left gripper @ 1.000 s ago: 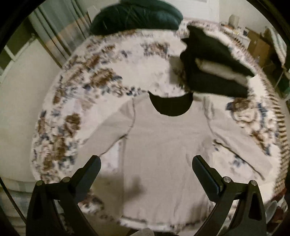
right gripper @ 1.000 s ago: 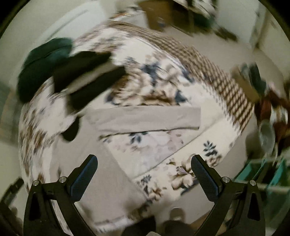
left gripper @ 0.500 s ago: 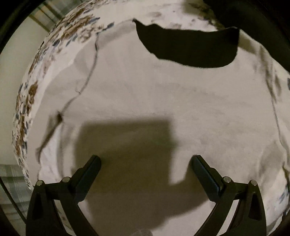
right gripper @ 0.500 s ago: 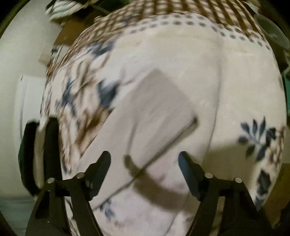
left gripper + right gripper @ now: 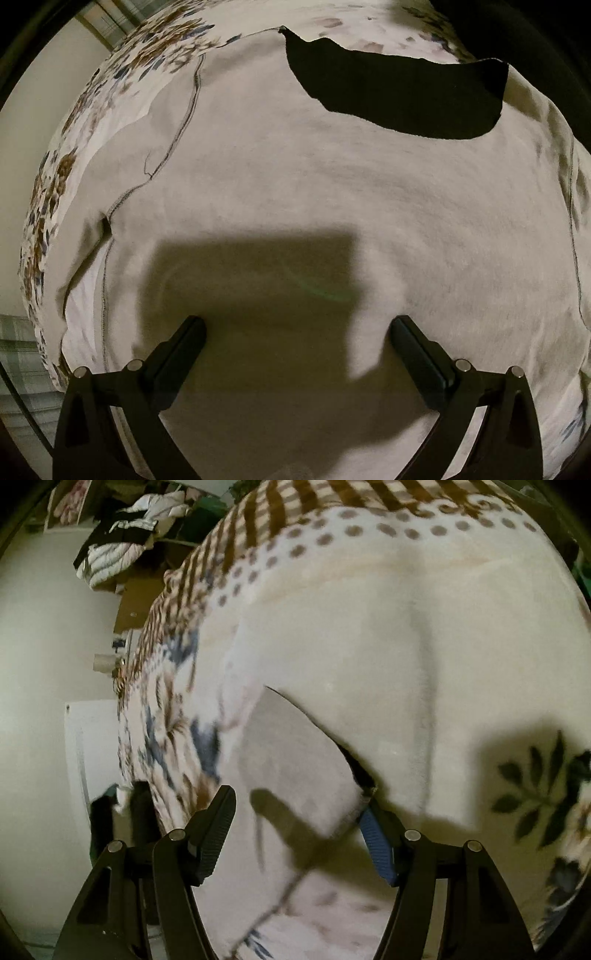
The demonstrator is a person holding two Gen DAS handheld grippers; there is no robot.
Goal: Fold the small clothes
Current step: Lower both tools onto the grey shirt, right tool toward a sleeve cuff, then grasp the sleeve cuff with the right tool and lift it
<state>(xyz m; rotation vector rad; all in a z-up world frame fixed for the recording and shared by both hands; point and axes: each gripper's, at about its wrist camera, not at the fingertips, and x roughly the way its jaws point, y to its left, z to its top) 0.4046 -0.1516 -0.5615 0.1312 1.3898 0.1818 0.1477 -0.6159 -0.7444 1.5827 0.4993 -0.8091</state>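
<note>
Here, left gripper [image 5: 297,328] fingers wide over shirt [image 5: 332,192] (bedspread [image 5: 424,627] beneath); right gripper [image 5: 301,808] fingers straddle sleeve [image 5: 291,760]

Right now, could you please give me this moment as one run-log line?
shirt: flat on bedspread | left gripper: open above shirt | right gripper: open around sleeve end

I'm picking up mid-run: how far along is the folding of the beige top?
Done: the beige top lies spread flat on the floral bedspread, neckline away from the camera. In hand: the left tool hovers open over its lower body; the right tool straddles the sleeve cuff, jaws not pinching it yet. Left: no fold is visible, so the sleeves and body all remain.
</note>
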